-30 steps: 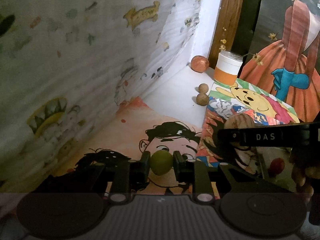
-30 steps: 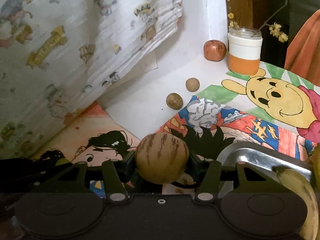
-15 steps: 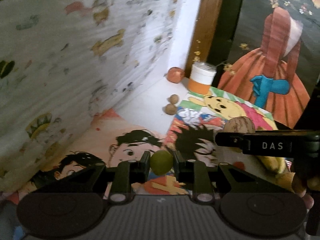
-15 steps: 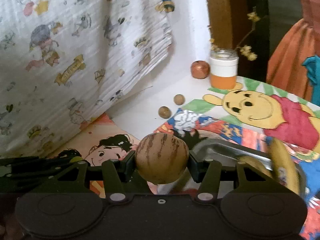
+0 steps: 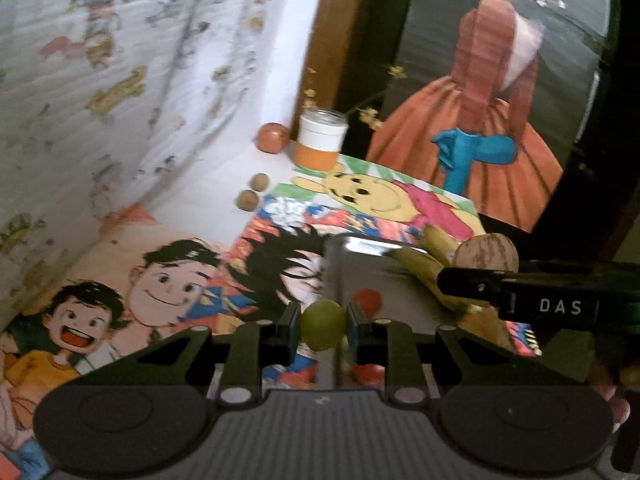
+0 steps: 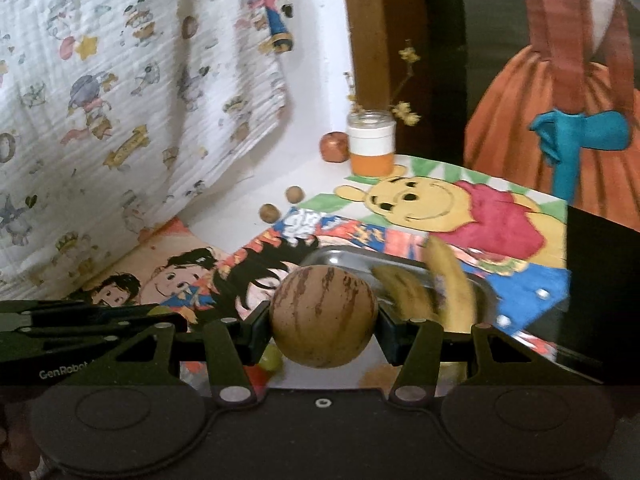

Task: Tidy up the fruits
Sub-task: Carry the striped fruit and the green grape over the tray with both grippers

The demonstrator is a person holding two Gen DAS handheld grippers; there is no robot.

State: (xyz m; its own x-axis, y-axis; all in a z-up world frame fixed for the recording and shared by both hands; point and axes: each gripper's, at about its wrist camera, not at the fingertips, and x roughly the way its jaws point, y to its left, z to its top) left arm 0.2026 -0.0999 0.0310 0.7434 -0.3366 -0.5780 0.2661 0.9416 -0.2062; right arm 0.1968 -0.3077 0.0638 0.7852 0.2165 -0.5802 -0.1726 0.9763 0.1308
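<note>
My left gripper is shut on a small green fruit, held above the near left corner of a steel tray. My right gripper is shut on a round tan fruit with brown streaks, over the tray. That tan fruit and the right gripper's black arm show at the right of the left wrist view. Bananas and small red fruits lie in the tray; the bananas look blurred in the right wrist view.
A white and orange jar with dried flowers stands at the back beside a red apple. Two brown nuts lie on the white surface. Cartoon picture mats cover the table. A printed cloth hangs on the left.
Both grippers have drawn back and risen with their fruits still gripped. The tray with bananas has come into view under them, and the jar and apple look farther off.
</note>
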